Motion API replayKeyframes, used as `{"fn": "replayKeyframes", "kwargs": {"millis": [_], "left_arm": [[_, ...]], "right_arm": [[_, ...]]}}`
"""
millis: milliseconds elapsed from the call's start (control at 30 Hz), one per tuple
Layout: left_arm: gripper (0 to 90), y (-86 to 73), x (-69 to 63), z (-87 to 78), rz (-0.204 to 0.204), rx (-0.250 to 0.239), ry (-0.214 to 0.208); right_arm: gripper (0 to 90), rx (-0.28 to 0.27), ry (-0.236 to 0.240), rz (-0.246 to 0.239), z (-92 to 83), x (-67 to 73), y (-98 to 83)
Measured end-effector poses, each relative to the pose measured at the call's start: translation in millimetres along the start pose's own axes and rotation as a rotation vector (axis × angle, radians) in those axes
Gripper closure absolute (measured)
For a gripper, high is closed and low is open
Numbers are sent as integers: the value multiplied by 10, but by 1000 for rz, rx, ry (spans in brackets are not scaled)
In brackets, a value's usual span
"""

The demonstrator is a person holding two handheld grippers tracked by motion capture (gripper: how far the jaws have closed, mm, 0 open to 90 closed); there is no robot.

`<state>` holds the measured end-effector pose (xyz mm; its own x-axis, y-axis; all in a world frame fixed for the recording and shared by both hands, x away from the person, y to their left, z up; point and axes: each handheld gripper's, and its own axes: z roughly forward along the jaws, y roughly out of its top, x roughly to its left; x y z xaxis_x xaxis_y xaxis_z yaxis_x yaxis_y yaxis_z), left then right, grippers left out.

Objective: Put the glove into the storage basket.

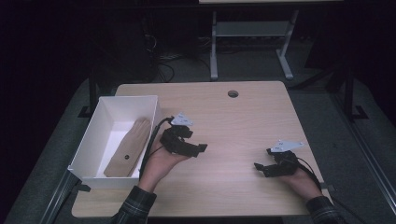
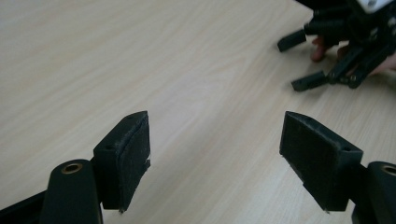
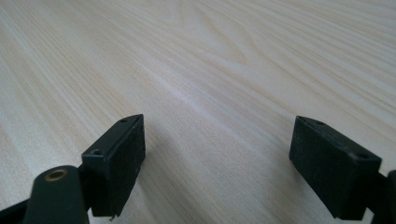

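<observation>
- Our left gripper (image 1: 201, 148), mid-frame, stands open and empty just right of the box (image 1: 91, 140).
- The board (image 1: 128, 148) lies inside the box, at centre left.
- Our right gripper (image 1: 258, 168), lower right, gapes empty over the table (image 1: 243, 121).
- We judge the placing done; best we draw clear without knocking the box wall.

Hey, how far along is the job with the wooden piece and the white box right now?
The wooden piece already lies inside the white box, so the placing looks done. Nothing is in hand: the left gripper and right gripper both stand open over the bare table, nothing between their fingers. I see nothing else on the table to move.
</observation>
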<state>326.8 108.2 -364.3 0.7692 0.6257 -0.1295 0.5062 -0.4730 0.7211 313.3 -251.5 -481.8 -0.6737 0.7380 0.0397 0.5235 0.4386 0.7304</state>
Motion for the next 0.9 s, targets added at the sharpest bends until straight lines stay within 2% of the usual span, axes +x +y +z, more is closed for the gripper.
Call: {"fn": "replayKeyframes", "kwargs": {"millis": [200,300,367,400,500,667,900], "left_arm": [[242,-193,-88,235,26,5,-19],[244,-307,-106,339,53,23,-25],[244,-382,-115,394,52,27,-37],[244,-382,-115,394,52,27,-37],[243,-535,-127,495,89,45,-10],[242,-640,-124,613,104,65,-1],[239,-694,-146,693,101,97,5]], "right_arm": [[181,0,0,-1,0,-1,0],[181,1,0,-1,0,-1,0],[180,1,0,0,0,0,0],[180,1,0,0,0,0,0],[180,1,0,0,0,-1,0],[180,1,0,0,0,0,0],[180,0,1,-2,0,-1,0]]}}
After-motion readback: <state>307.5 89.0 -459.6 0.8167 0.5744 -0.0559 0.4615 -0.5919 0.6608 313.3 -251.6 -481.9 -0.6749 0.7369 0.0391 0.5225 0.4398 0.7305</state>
